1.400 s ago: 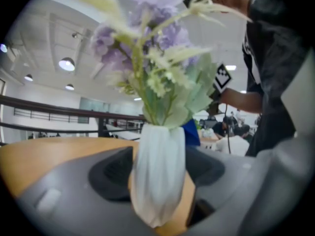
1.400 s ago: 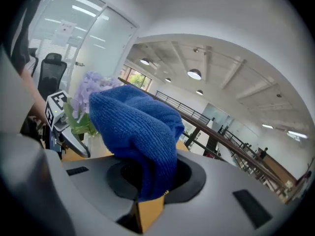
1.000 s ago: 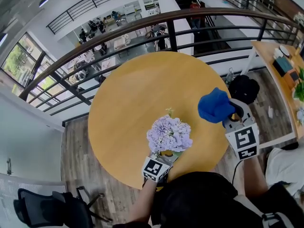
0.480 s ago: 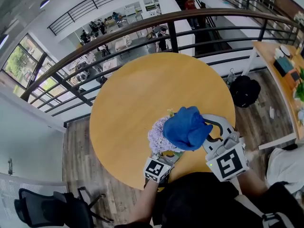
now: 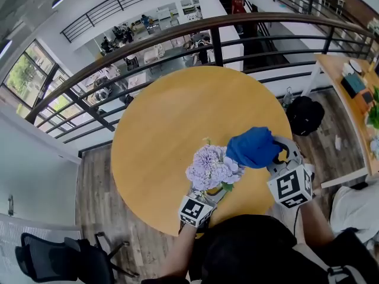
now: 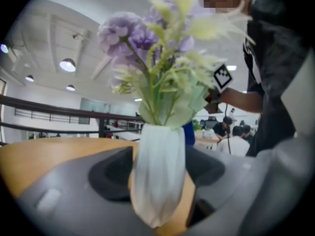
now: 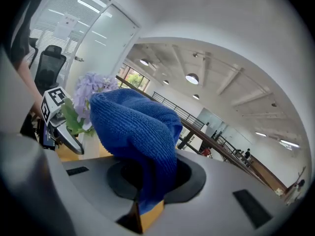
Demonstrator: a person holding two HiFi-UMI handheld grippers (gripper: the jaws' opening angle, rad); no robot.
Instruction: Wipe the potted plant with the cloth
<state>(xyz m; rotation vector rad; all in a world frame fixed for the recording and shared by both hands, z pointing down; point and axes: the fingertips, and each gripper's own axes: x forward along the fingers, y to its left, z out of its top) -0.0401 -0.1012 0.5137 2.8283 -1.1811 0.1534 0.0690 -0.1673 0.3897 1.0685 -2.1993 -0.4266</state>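
Observation:
The potted plant (image 5: 211, 168), purple blooms with pale green leaves in a white ribbed vase (image 6: 157, 156), stands on the round wooden table (image 5: 160, 123) near its front edge. My left gripper (image 5: 208, 191) is shut on the vase, one jaw on each side of it. My right gripper (image 5: 276, 154) is shut on a bunched blue cloth (image 5: 253, 147). It holds the cloth just right of the blooms, its left edge against them. In the right gripper view the cloth (image 7: 135, 132) hangs over the jaws, with the plant (image 7: 91, 90) behind it at left.
A dark metal railing (image 5: 177, 37) curves round the table's far side, with a lower floor beyond. A black bag (image 5: 305, 114) lies on the floor at right, next to a wooden desk (image 5: 349, 70). An office chair (image 5: 53, 259) stands at the lower left.
My right gripper swung the cloth left onto the blooms, then drew it back right to their right side. The left gripper and the plant stayed put.

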